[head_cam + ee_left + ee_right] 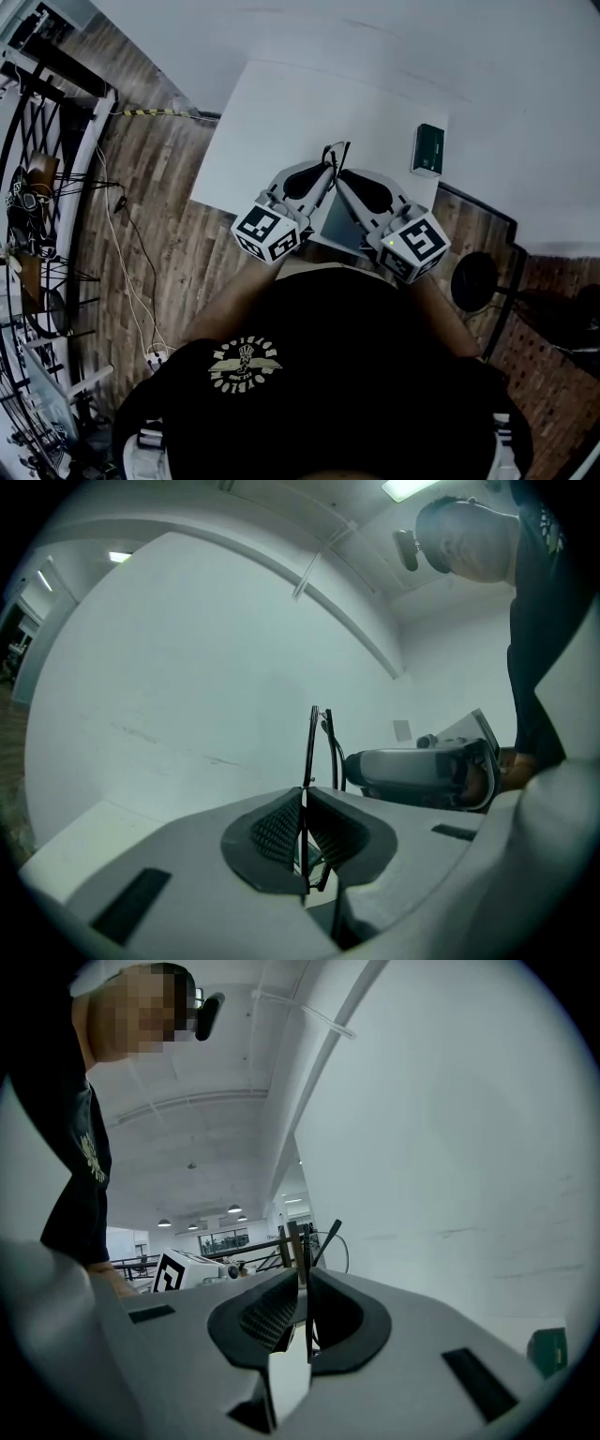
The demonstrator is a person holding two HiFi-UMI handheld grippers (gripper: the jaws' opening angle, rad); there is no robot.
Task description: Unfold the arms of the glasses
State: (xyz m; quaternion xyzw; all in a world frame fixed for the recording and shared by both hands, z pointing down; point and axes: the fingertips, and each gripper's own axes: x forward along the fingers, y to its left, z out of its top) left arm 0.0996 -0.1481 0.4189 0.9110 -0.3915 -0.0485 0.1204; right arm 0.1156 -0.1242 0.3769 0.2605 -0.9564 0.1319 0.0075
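**Both grippers are meeting on the glasses above the table's near edge**

The left gripper (304,803) is clamping its ribbed pads on a thin black part of the glasses (310,752), which is rising upright out of the jaws. It seems to be acting as the anchor, steadying the frame so the other side has something to work against.

The right gripper (302,1290) is coming in from the right to face it. Its jaws are standing slightly apart with a slim black bar of the glasses between them. The bar is lying against one pad and does not look pinched. That loose hold is probably letting the bar slide or pivot freely.

Both tools are pointing level and angling toward each other, tips almost touching. They are carrying the glasses in the air, likely so an arm has room to swing open.

Beneath them a flat grey-blue piece (339,228) is lying at the near edge of the white table (281,122); what it is I cannot tell. A small green box (428,149) is sitting far to the right, well apart from the work. Wooden flooring (159,216) and a metal rack (37,187) are lying off to the left.
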